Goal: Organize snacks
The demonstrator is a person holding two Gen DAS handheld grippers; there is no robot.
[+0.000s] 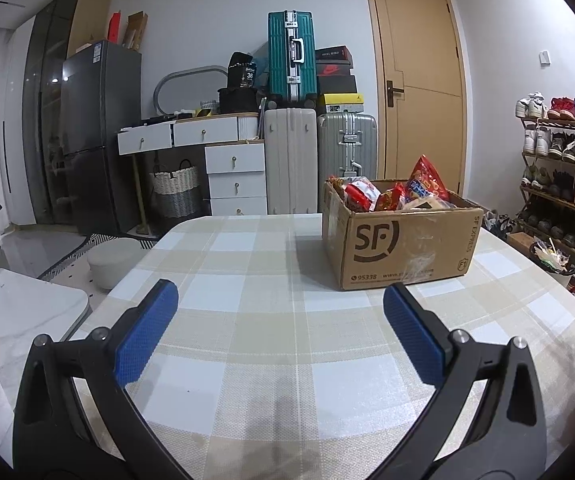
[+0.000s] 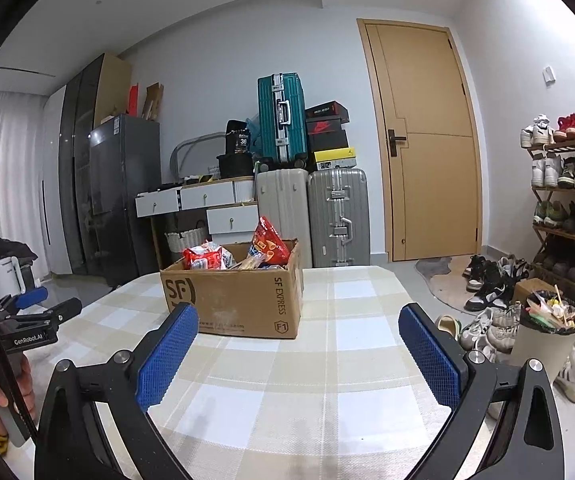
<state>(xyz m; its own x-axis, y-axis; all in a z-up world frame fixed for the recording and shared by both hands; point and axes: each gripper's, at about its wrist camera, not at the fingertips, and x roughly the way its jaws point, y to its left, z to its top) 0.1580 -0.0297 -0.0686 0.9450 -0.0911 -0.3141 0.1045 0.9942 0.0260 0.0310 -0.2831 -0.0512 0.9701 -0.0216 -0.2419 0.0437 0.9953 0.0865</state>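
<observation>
My left gripper (image 1: 280, 302) hangs released over the table (image 1: 247, 280), its ribbed blue rubber pads (image 1: 147, 332) spread wide with nothing between them. Ahead of it and off to its right sits the cardboard box (image 1: 399, 244), a squat brown corrugated carton printed "SF" on its near face, with crinkled clear tape across the front. Glossy red snack packets (image 1: 423, 184) poke up over its open top, one tall bag standing above the rest.

My right gripper (image 2: 298, 327) is released too, its textured pads parted and bare. From it the box lies ahead and slightly left, resting on the woven checked tablecloth in beige, white and pale grey squares. Both tools are well apart from the carton. Behind it stand hard-shell suitcases (image 2: 313, 216), ribbed and upright.
</observation>
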